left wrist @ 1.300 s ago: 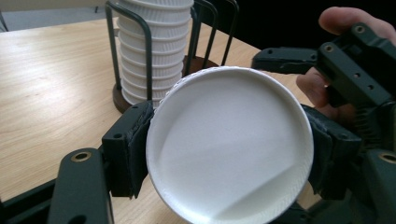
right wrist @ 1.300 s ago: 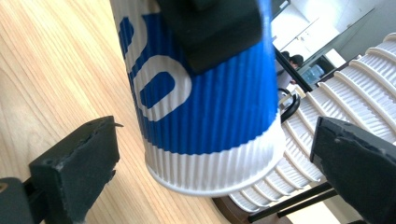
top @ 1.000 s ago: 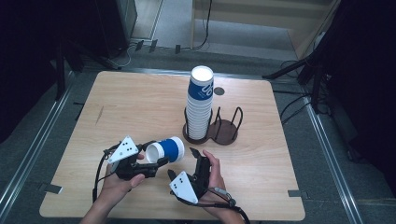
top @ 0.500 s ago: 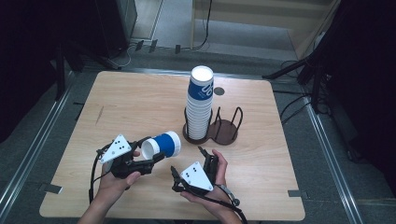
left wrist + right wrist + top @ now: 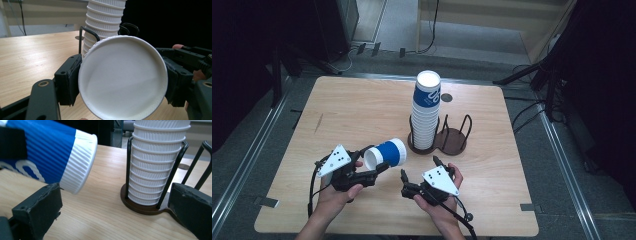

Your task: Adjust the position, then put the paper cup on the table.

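Note:
A blue and white paper cup (image 5: 386, 154) lies on its side in the air above the table, and my left gripper (image 5: 374, 165) is shut on it near its base. In the left gripper view the cup's white bottom (image 5: 122, 80) faces the camera between both pads. My right gripper (image 5: 419, 167) is just right of the cup, open wide and holding nothing. In the right gripper view (image 5: 116, 210) the cup's ribbed white rim (image 5: 80, 162) hangs at the upper left, apart from both jaws. A tall stack of upside-down cups (image 5: 426, 112) stands in a dark wire holder (image 5: 452, 140).
The holder's right slot (image 5: 458, 131) holds nothing. A small dark round mark (image 5: 446, 97) sits behind the stack on the wooden table (image 5: 347, 110). Metal rails run along the table's left and right sides, with dark stands and cables beyond.
My right gripper has turned and drifted slightly right and up, its jaws staying open. The left gripper and the cup have kept still.

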Available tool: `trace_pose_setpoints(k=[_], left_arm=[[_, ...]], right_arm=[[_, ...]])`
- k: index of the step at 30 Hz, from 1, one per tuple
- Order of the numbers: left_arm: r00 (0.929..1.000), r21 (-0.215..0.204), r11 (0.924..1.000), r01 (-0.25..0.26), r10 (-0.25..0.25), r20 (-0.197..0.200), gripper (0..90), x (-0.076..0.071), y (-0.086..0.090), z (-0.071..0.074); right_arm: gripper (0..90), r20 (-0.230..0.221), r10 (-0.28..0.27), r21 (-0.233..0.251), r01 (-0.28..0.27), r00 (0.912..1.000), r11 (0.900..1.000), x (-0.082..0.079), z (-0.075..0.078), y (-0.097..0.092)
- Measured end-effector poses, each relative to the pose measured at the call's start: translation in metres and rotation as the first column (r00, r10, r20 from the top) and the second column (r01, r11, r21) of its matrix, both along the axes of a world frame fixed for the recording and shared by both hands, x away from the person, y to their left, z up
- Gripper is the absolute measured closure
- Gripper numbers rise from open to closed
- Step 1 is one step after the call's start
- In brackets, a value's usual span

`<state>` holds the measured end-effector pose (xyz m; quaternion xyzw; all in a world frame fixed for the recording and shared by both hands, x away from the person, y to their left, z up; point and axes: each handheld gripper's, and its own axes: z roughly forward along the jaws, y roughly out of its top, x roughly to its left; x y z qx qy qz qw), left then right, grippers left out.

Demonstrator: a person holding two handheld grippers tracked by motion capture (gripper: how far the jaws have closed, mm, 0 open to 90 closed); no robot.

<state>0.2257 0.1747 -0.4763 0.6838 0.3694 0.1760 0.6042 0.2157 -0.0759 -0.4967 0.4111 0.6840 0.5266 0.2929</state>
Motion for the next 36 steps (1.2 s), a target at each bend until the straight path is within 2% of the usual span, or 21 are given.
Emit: trace_pose_setpoints(k=[5,6,11,12,13,14,17,20,21,23,25,27,28,29,30,31,32,33,34,35,36], left_arm=[[0.9999,-0.003,1.0,0.001,-0.001,0.012,27.9,0.0,-0.002,-0.001],[0.9999,-0.008,1.0,0.004,-0.004,0.015,27.9,0.0,-0.003,-0.002],[0.9998,-0.017,0.9998,0.005,-0.004,0.017,27.8,-0.001,-0.005,-0.003],[0.9998,-0.027,0.9996,0.011,-0.01,0.02,27.8,-0.001,-0.005,-0.002],[0.9998,-0.027,0.9996,0.011,-0.01,0.02,27.8,-0.001,-0.005,-0.002],[0.9997,-0.035,0.9993,0.011,-0.011,0.022,27.8,-0.002,-0.006,-0.002],[0.9995,-0.037,0.9992,0.013,-0.012,0.028,27.8,-0.002,-0.008,-0.002],[0.9993,-0.041,0.999,0.016,-0.014,0.035,27.8,-0.003,-0.012,-0.001],[0.9993,-0.041,0.999,0.016,-0.014,0.035,27.8,-0.003,-0.012,-0.001],[0.9985,-0.042,0.999,0.013,-0.01,0.054,27.8,-0.004,-0.016,-0.002],[0.9982,-0.04,0.9992,0.01,-0.007,0.06,27.8,-0.004,-0.016,-0.002],[0.9975,-0.062,0.9981,0.0,0.004,0.071,27.7,-0.004,-0.018,-0.002],[0.9972,-0.064,0.998,-0.004,0.009,0.074,27.7,-0.004,-0.018,-0.003],[0.9972,-0.064,0.998,-0.004,0.009,0.074,27.7,-0.004,-0.018,-0.003],[0.9964,-0.072,0.9973,-0.012,0.018,0.083,27.7,-0.004,-0.018,-0.003],[0.9964,-0.072,0.9973,-0.012,0.018,0.083,27.7,-0.004,-0.018,-0.003],[0.9956,-0.079,0.9967,-0.018,0.025,0.09,27.7,-0.004,-0.018,-0.003],[0.9956,-0.079,0.9967,-0.018,0.025,0.09,27.7,-0.004,-0.018,-0.003],[0.9953,-0.083,0.9964,-0.015,0.023,0.094,27.7,-0.004,-0.019,-0.004],[0.9952,-0.083,0.9964,-0.013,0.021,0.095,27.7,-0.005,-0.019,-0.004],[0.9949,-0.08,0.9967,-0.014,0.022,0.099,27.7,-0.005,-0.02,-0.004]], right_arm=[[1.0,-0.066,-0.026,0.113,0.033,0.9975,0.9931,0.001,0.003,-0.002],[1.1,-0.091,-0.023,0.15,0.036,0.9956,0.9879,0.0,0.004,-0.003],[0.0,-0.121,-0.043,0.186,0.065,0.9917,0.9805,-0.001,0.007,-0.005],[0.0,-0.151,-0.05,0.224,0.083,0.9873,0.9711,0.0,0.009,-0.008],[0.0,-0.151,-0.05,0.224,0.083,0.9873,0.9711,0.0,0.009,-0.008],[0.0,-0.186,-0.055,0.257,0.103,0.981,0.961,0.0,0.01,-0.011],[0.0,-0.215,-0.051,0.284,0.112,0.9753,0.9523,0.0,0.011,-0.013],[0.0,-0.27,-0.06,0.366,0.161,0.9609,0.9166,-0.001,0.014,-0.016],[0.0,-0.27,-0.06,0.366,0.161,0.9609,0.9166,-0.001,0.014,-0.016],[0.0,-0.315,-0.051,0.43,0.19,0.9478,0.8827,-0.003,0.015,-0.016],[0.0,-0.339,-0.037,0.47,0.204,0.94,0.8587,-0.006,0.017,-0.015],[0.0,-0.355,-0.036,0.488,0.218,0.9343,0.8452,-0.008,0.019,-0.014],[0.0,-0.364,-0.027,0.507,0.222,0.9311,0.8331,-0.009,0.02,-0.014],[0.0,-0.364,-0.027,0.507,0.222,0.9311,0.8331,-0.009,0.02,-0.014],[0.0,-0.379,-0.026,0.528,0.239,0.9248,0.815,-0.01,0.02,-0.013],[0.0,-0.39,-0.022,0.541,0.249,0.9205,0.8032,-0.01,0.02,-0.013],[0.0,-0.399,-0.017,0.552,0.256,0.9166,0.7935,-0.009,0.02,-0.013],[0.0,-0.399,-0.017,0.552,0.256,0.9166,0.7935,-0.009,0.02,-0.013],[0.0,-0.426,-0.013,0.577,0.282,0.9045,0.7666,-0.008,0.019,-0.014],[0.0,-0.426,-0.013,0.577,0.282,0.9045,0.7666,-0.008,0.019,-0.014],[0.0,-0.44,-0.006,0.59,0.294,0.8982,0.7523,-0.008,0.018,-0.014]])
